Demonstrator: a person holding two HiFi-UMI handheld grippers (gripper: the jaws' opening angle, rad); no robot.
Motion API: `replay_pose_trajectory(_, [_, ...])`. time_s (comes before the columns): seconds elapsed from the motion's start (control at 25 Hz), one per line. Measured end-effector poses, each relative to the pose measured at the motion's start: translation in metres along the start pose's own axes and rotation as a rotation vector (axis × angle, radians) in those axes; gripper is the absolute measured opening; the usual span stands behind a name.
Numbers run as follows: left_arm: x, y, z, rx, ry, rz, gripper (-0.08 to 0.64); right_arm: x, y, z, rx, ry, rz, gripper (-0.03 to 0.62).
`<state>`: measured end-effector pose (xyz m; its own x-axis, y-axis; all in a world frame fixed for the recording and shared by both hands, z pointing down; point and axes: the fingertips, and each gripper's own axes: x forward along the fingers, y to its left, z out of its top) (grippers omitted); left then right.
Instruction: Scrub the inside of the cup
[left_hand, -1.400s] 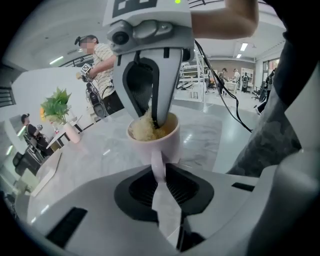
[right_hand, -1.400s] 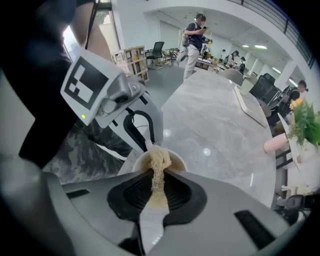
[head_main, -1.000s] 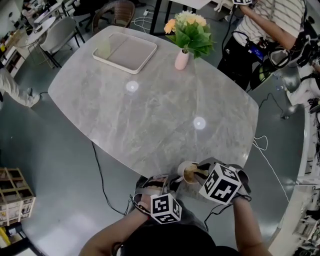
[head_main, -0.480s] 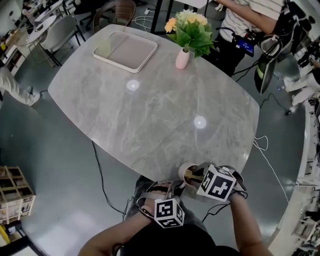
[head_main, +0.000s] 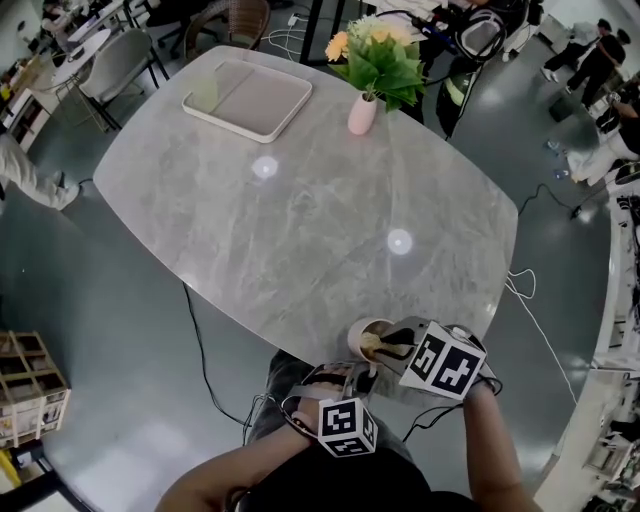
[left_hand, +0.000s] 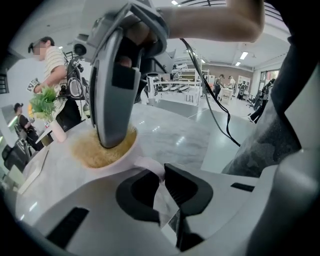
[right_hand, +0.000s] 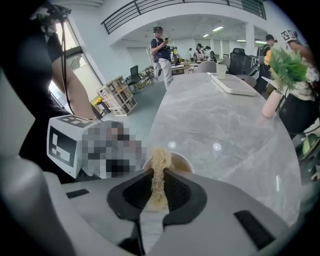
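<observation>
Left gripper view: tan fibrous scrubber (left_hand: 90, 154) fills the cup (left_hand: 126, 160).

No word, number, brand or label can be read anywhere. The only printed signs are black-and-white square patterns on the faces of the nearer marker cube (head_main: 347, 428) and the farther marker cube (head_main: 444, 362). These patterns carry no letters or digits. Anything printed farther off in the room is too small to tell.
</observation>
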<state>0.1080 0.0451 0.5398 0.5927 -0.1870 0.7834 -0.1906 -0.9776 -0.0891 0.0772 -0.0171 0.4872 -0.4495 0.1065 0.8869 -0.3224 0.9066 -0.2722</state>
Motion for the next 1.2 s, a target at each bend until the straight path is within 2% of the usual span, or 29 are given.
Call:
replay_pose_trajectory(0.16, [0.005,0.000,0.005,0.015,-0.005,0.013,0.046,-0.010,0.002,-0.001,-0.009,0.001,-0.002,0.060])
replay_pose_trajectory(0.28, [0.006,0.001,0.005,-0.008,-0.005,0.015,0.045,-0.021,0.000,0.001,0.042,-0.039,-0.001,0.060])
replay_pose_trajectory(0.4, [0.004,0.004,0.005,-0.039,-0.004,0.009,0.046,-0.029,-0.011,0.002,0.107,-0.046,-0.056,0.060])
replay_pose_trajectory(0.56, [0.004,0.003,0.011,-0.051,-0.022,-0.014,0.046,-0.013,-0.021,-0.004,0.080,0.082,-0.169,0.060])
replay_pose_trajectory(0.68, [0.004,0.001,0.019,-0.061,-0.047,-0.032,0.044,0.007,-0.024,-0.009,0.053,0.153,-0.200,0.060])
replay_pose_trajectory(0.92, [0.006,0.000,0.020,0.020,-0.047,-0.043,0.041,0.009,-0.014,-0.007,0.034,0.068,-0.115,0.060])
replay_pose_trajectory(1.08, [0.009,-0.001,0.026,-0.005,-0.068,-0.046,0.040,-0.002,-0.007,-0.004,0.012,0.017,-0.078,0.060])
replay_pose_trajectory(1.2, [0.011,-0.002,0.034,-0.007,-0.077,-0.050,0.040,-0.008,-0.007,-0.005,-0.046,0.028,-0.073,0.060])
